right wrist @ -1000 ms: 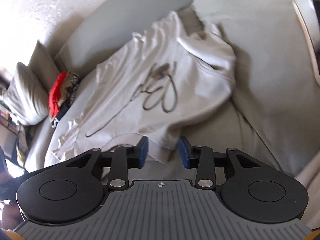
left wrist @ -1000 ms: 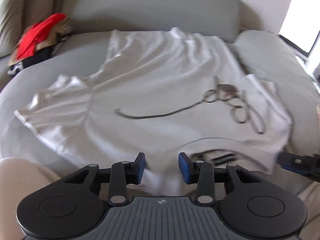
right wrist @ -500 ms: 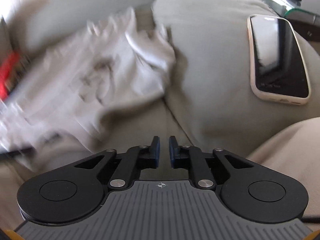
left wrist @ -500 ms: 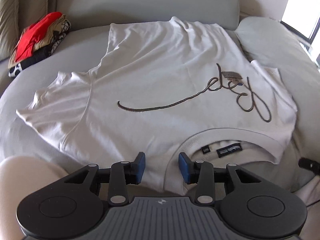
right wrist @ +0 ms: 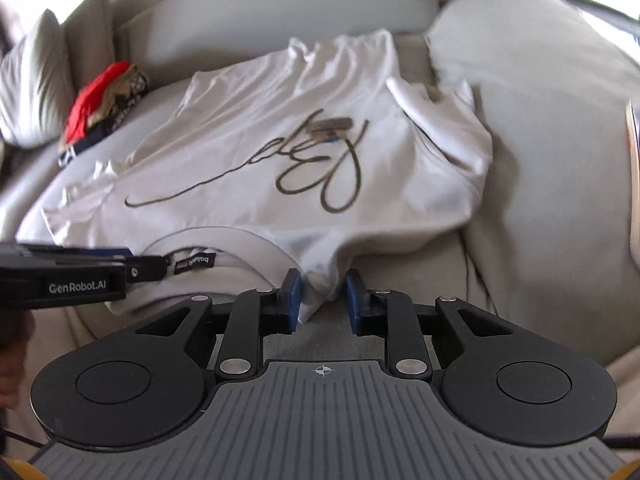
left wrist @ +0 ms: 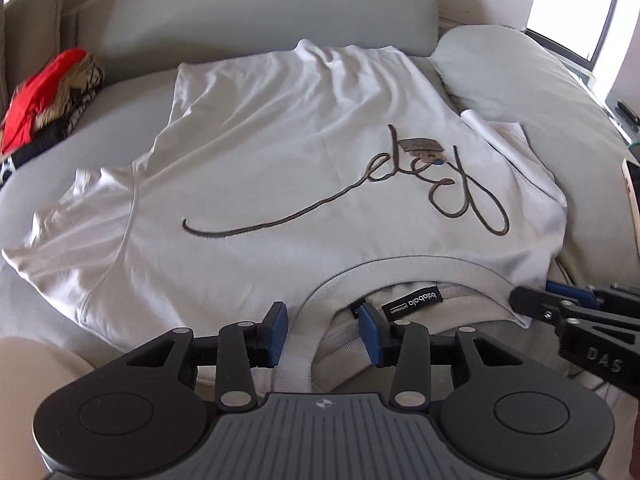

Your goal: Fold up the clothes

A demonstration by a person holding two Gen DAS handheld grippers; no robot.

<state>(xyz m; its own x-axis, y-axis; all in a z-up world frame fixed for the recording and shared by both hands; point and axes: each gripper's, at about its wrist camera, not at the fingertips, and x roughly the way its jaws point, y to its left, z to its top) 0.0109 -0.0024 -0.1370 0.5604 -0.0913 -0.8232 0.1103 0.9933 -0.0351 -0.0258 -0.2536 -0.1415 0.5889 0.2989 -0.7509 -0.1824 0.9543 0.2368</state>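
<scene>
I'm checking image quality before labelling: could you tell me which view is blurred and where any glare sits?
Left wrist view: sharp on the white T-shirt, window blown out top right. Right wrist view: motion-blurred throughout, glare top right, fisheye bending in both.

The white shirt (left wrist: 280, 184) was blurry and bunched up a second ago; now it lies spread flat on the sofa. The right tool (right wrist: 320, 294) swung away toward a phone, then came back to the shirt's near right corner, its jaws opening around the cloth. The left tool (left wrist: 323, 330) is opening over the collar.
</scene>
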